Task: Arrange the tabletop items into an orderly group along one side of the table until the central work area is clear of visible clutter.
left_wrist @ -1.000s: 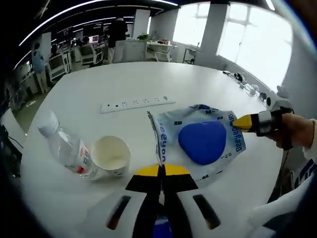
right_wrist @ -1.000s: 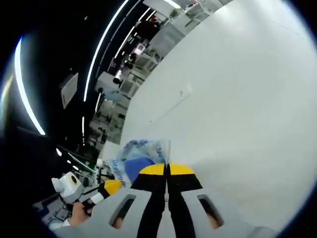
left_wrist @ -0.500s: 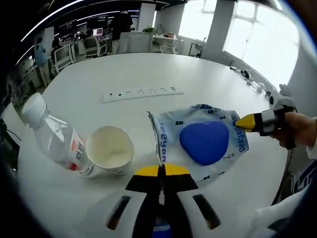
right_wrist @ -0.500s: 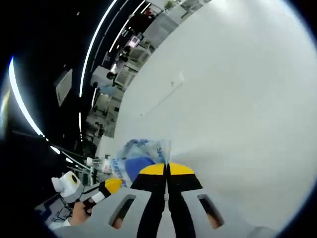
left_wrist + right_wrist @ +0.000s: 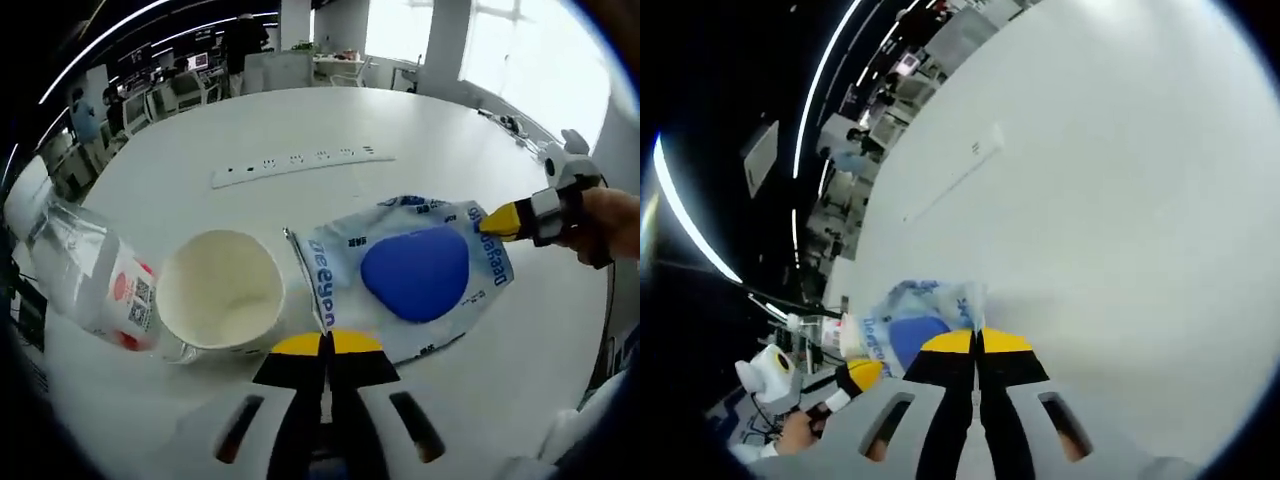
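Room: big office, white round table (image 5: 420, 130) under me.
Bag: blue and white bag (image 5: 410, 275) lies flat near the table's edge, just beside the cup.
My left gripper (image 5: 325, 345): jaws pinched tight on one end of the bag.
My right gripper (image 5: 977, 343): jaws pinched tight on the other end.
Cup: white paper cup (image 5: 220, 300) tipped on its side, touching the bottle.
Bottle: clear plastic bottle (image 5: 85, 275) lying down.
Power strip (image 5: 300, 165): farther back, well apart.

White pouch (image 5: 410, 275) with blue oval — cream cup (image 5: 220, 297), white table (image 5: 300, 130).

Flat pouch (image 5: 410, 275) — cup (image 5: 222, 297), bottle (image 5: 85, 275) alongside
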